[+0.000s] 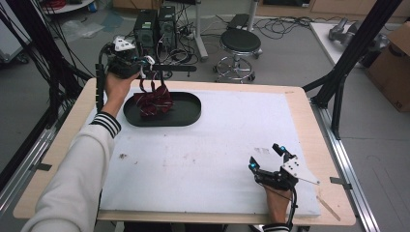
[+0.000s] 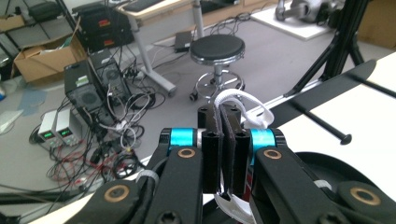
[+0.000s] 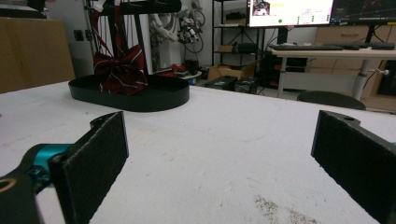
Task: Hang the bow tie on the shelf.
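The left hand-held gripper (image 1: 153, 72) pinches the bow tie's (image 1: 153, 102) white strap (image 2: 243, 103); the bow rests in the black tray (image 1: 186, 115) at eleven o'clock. Lower until the strap slackens before releasing. The right hand-held gripper (image 1: 266, 157), at five o'clock, stands spread.

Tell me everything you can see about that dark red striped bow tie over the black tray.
The dark red fabric bow tie with thin pale stripes hangs by its straps from the shut left gripper. Its knotted bow sits low in the black oval tray, apparently resting on the tray's floor. A white band loops out between the gripper's jaws.
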Motion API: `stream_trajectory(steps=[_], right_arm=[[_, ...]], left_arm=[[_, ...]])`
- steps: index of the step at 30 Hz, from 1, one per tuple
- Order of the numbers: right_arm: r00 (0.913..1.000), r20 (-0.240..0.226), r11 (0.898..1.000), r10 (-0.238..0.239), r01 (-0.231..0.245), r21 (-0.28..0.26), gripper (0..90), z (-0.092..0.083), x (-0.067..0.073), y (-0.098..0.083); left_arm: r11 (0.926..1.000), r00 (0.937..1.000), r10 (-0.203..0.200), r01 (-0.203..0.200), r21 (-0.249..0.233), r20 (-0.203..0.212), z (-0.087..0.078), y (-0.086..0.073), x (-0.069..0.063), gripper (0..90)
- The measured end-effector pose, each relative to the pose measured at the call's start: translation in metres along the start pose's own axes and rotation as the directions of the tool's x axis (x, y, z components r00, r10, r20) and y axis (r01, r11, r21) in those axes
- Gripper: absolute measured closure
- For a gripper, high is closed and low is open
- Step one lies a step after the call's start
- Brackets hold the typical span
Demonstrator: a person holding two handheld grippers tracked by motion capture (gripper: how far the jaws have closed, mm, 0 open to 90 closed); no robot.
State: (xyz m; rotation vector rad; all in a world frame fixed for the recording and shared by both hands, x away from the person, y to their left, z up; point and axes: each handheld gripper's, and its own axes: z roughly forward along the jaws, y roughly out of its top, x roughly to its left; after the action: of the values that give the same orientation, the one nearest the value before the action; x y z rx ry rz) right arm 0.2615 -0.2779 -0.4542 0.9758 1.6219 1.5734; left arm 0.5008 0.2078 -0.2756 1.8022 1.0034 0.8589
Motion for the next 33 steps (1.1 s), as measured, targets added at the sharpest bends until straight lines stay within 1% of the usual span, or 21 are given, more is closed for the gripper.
stream_trajectory(steps=[4,6,9,12,17,18,20,22,23,24,25,27,29,30,31,33], right_arm=[[1.0,0.0,1.0,0.0,0.0,0.0,2.9,0.0,0.0001,0.0],[1.0,0.0,1.0,0.0,0.0,-0.001,2.9,0.0001,0.0001,0.0],[1.0,0.0,1.0,0.0,0.0,0.0,2.9,0.0,0.0,0.0],[1.0,0.0,1.0,-0.001,0.001,0.0,2.9,-0.0001,-0.0001,0.0],[1.0,-0.001,1.0,-0.002,0.002,0.0,2.9,-0.0001,-0.0001,-0.0001],[1.0,-0.001,1.0,-0.001,0.001,0.0,2.9,-0.0001,0.0,0.0],[1.0,-0.001,1.0,-0.001,0.001,-0.002,2.9,-0.0004,0.0001,-0.0002],[1.0,-0.001,1.0,-0.002,0.002,-0.004,2.9,-0.0004,-0.0001,-0.0002],[1.0,-0.001,1.0,-0.002,0.002,-0.004,2.9,-0.0004,-0.0001,-0.0002],[1.0,-0.001,1.0,-0.004,0.004,-0.004,2.9,-0.0004,-0.0004,-0.0001],[1.0,-0.002,1.0,-0.001,0.001,-0.003,2.9,-0.0004,-0.0002,-0.0002],[1.0,-0.001,1.0,-0.005,0.005,-0.006,2.9,-0.0003,-0.0006,-0.0002],[1.0,-0.003,1.0,0.0,0.0,-0.003,2.9,-0.0005,-0.0003,-0.0002],[1.0,-0.002,1.0,-0.005,0.005,-0.006,2.9,-0.0003,-0.0007,-0.0002],[1.0,-0.002,1.0,-0.004,0.004,-0.006,2.9,-0.0004,-0.0007,-0.0002],[1.0,-0.002,1.0,-0.004,0.004,-0.005,2.9,-0.0003,-0.0007,-0.0002]], left_arm=[[0.9999,0.9999,0.002,-0.001,0.014,-0.012,0.0003,-0.0015,0.0006,86.6],[0.9998,0.9999,-0.006,0.007,0.02,-0.01,-0.0001,-0.0024,0.0014,85.8],[0.9997,0.9998,-0.01,0.01,0.023,-0.016,-0.0002,-0.0038,0.0008,80.6],[0.9995,0.9997,-0.014,0.015,0.027,-0.022,-0.0008,-0.0051,0.0013,78.7],[0.9993,0.9995,-0.015,0.016,0.035,-0.026,-0.0017,-0.0056,0.0012,72.1],[0.9991,0.9994,-0.014,0.016,0.04,-0.031,-0.0022,-0.0056,0.0017,68.0],[0.9984,0.9993,-0.024,0.026,0.049,-0.03,-0.0016,-0.0059,0.002,55.5],[0.9982,0.9993,-0.014,0.016,0.058,-0.035,-0.0012,-0.0061,0.0024,45.0],[0.9981,0.9995,-0.013,0.015,0.06,-0.031,-0.0012,-0.0062,0.0033,38.4],[0.9976,0.9994,-0.019,0.021,0.065,-0.029,-0.0007,-0.0062,0.0039,34.1],[0.9971,0.9993,-0.018,0.02,0.074,-0.031,-0.0006,-0.0058,0.0046,30.5],[0.9968,0.9993,-0.004,0.007,0.08,-0.038,-0.0005,-0.0051,0.0052,28.8],[0.9958,0.9973,0.01,-0.004,0.091,-0.073,0.0001,-0.0033,0.0054,27.9],[0.9955,0.9957,0.021,-0.013,0.094,-0.091,0.0007,-0.0022,0.0053,27.1],[0.9942,0.9928,0.039,-0.027,0.104,-0.114,0.0016,-0.0011,0.0047,26.2],[0.9915,0.9844,0.072,-0.053,0.119,-0.161,0.0041,0.0005,0.0028,23.3]])
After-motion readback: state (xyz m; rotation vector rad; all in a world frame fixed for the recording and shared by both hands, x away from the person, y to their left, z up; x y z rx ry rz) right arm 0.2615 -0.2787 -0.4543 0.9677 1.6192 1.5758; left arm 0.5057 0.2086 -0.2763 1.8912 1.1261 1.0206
